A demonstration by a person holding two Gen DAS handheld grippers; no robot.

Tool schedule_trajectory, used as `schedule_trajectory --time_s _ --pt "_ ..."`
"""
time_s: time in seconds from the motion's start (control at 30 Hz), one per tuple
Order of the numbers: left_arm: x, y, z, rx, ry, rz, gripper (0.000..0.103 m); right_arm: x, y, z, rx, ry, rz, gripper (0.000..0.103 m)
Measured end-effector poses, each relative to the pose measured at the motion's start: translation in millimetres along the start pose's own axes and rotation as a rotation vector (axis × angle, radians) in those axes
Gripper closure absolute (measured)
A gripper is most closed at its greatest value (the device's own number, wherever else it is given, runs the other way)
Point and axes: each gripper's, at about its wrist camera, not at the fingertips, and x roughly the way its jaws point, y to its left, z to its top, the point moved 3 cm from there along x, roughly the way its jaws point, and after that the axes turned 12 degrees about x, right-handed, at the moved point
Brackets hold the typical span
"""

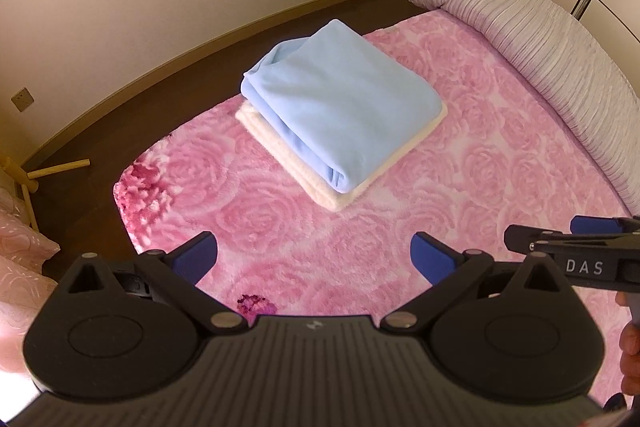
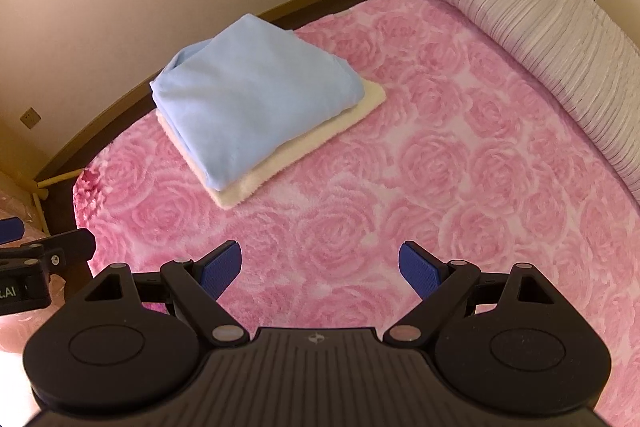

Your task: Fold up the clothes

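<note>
Both grippers, left (image 1: 314, 257) and right (image 2: 320, 269), hang wide and empty; blue garment (image 1: 344, 111) sits folded at 12 o'clock, needing only squaring on cream one (image 1: 340, 201).

One folded garment (image 1: 344, 107) lies on another folded piece (image 1: 340, 197), both on the bed cover (image 1: 460, 167). A rolled quilt (image 1: 540, 59) lies behind and right. Both grippers sit before the stack.
</note>
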Motion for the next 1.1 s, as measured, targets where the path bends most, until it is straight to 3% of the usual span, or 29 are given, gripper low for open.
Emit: schedule_trajectory --time_s 0.53,1.1 --pt "29 1 13 0.002 0.023 0.028 0.001 25 -5 15 0.027 0.044 -0.011 0.014" --pt "33 0 17 0.020 0.019 0.052 0.001 28 -8 20 0.042 0.054 -0.013 0.014"
